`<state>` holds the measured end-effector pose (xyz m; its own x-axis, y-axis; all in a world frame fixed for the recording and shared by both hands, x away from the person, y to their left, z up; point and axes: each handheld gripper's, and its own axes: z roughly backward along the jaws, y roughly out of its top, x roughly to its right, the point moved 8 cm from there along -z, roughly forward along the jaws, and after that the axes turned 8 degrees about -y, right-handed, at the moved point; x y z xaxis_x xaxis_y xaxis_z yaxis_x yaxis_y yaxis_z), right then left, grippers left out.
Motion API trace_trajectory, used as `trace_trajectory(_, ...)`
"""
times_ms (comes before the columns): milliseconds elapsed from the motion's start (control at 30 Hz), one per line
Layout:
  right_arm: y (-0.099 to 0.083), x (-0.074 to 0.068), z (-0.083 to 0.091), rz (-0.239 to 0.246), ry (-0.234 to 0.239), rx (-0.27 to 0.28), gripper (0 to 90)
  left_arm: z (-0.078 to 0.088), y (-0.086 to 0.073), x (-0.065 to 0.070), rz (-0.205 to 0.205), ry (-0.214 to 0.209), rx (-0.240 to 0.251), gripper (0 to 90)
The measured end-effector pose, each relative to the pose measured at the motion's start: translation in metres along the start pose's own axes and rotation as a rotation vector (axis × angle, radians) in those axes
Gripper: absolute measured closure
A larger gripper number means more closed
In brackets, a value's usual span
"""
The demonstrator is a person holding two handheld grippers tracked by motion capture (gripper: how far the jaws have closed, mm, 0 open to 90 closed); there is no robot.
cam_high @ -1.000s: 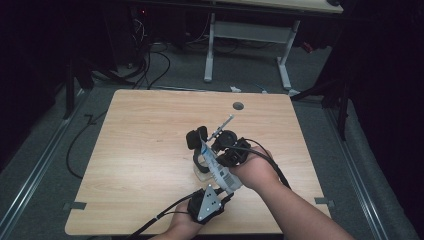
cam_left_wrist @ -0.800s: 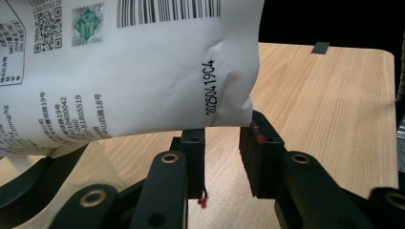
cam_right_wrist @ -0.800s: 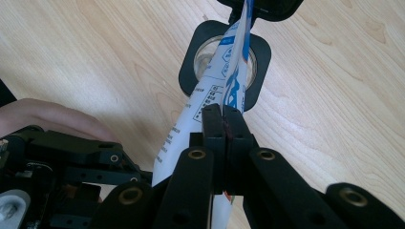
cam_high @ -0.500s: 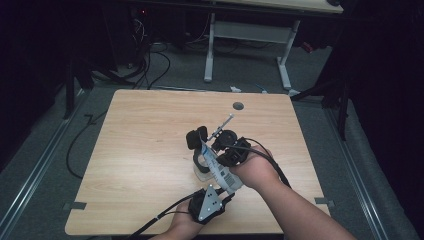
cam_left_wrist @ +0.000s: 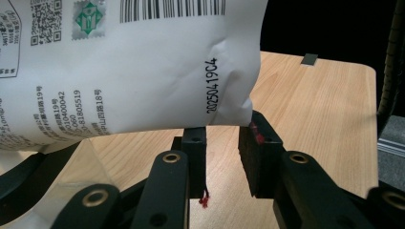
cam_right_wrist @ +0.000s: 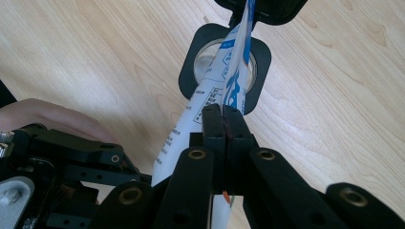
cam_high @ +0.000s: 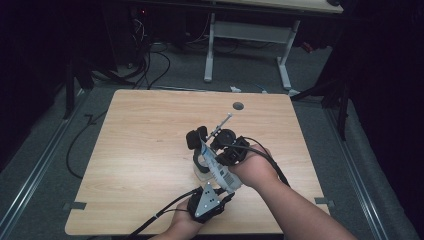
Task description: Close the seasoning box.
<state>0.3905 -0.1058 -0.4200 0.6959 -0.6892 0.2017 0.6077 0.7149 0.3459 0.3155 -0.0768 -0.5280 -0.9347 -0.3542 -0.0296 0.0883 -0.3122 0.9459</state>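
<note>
A white printed bag [cam_high: 218, 171] with a barcode hangs slanted over a black-rimmed container [cam_high: 201, 164] on the wooden table [cam_high: 145, 150]. My right gripper [cam_high: 214, 156] is shut on the bag's edge. In the right gripper view the jaws [cam_right_wrist: 223, 117] pinch the bag [cam_right_wrist: 210, 95] above the container's round opening [cam_right_wrist: 191, 71]. My left gripper [cam_high: 226, 189] is near the front edge, under the bag's lower end. In the left gripper view its jaws [cam_left_wrist: 224, 143] stand apart, with the bag's bottom corner [cam_left_wrist: 119, 71] just above the gap and no pad pressing on it.
A black lid-like part [cam_high: 195, 137] stands beside the container. A thin rod with a white tip [cam_high: 227, 116] juts up behind it. A round hole [cam_high: 238, 106] marks the table's far side. Cables [cam_high: 150, 65] and another table's legs [cam_high: 210, 50] are beyond.
</note>
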Motion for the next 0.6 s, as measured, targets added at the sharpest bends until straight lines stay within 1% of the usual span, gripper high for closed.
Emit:
trace_trajectory(67,0.0006,0.0006,0.0001,0.011,-0.002,0.004,90.0,0.0001,0.0003,0.0000,0.002,-0.002,0.000,73.2)
trace_trajectory(167,0.0008,0.0008,0.0003,0.014,-0.005,0.002,90.0,-0.0001,0.0007,0.0000,0.006,-0.004,0.004,73.3)
trace_trajectory(367,0.0015,0.0002,0.0010,0.008,-0.002,0.002,90.0,-0.0006,0.0013,-0.0001,0.009,-0.004,0.011,73.3)
trace_trajectory(600,0.0020,0.0009,0.0018,0.014,-0.002,-0.003,90.0,-0.0009,0.0020,-0.0002,0.015,-0.006,0.016,73.4)
